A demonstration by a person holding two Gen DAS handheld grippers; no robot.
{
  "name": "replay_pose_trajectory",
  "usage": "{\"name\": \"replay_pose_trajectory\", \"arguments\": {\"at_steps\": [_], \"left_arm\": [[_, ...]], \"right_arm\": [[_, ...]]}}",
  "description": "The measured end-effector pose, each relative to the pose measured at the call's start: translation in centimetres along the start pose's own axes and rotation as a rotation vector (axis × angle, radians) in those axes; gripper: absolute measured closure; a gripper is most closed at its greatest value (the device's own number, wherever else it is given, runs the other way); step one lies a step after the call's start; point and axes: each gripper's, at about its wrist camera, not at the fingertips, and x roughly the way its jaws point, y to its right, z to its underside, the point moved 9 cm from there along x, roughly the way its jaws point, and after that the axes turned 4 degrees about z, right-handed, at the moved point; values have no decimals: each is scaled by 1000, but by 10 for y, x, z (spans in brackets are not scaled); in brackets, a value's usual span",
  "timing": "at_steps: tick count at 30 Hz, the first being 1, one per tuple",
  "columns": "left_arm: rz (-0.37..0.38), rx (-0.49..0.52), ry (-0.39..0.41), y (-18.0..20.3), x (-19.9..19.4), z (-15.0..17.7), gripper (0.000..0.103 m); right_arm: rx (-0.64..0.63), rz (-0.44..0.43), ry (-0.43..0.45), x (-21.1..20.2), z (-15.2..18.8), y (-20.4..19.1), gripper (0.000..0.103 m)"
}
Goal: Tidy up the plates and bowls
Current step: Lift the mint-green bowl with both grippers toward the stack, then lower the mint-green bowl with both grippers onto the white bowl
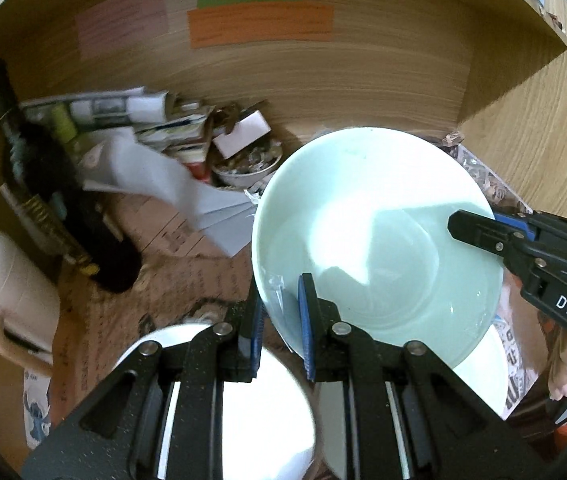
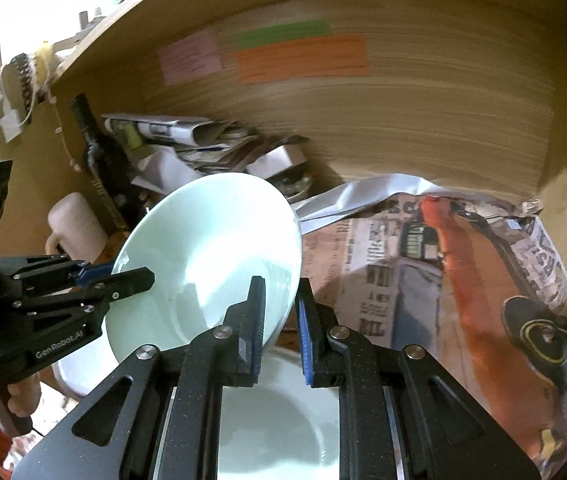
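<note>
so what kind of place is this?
Probably a home, on a cluttered wooden shelf or desk nook: newspaper liner, a dark bottle, a paper pile. Both grippers hold the mint bowl there.

A lived-in home: cluttered wooden shelf nook [image 1: 323, 80] lined with printed newspaper [image 2: 423, 280], holding a dark wine bottle [image 1: 43, 184], a white ceramic mug [image 1: 11, 292].
</note>
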Motion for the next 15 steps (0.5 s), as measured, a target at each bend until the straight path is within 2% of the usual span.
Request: {"name": "replay_pose_trajectory", "arguments": {"at_steps": [15], "left_arm": [[-67,-73,41,-39,-41,46,87]], "right_arm": [[-56,-75,-6,-5,16,-58,89]]}}
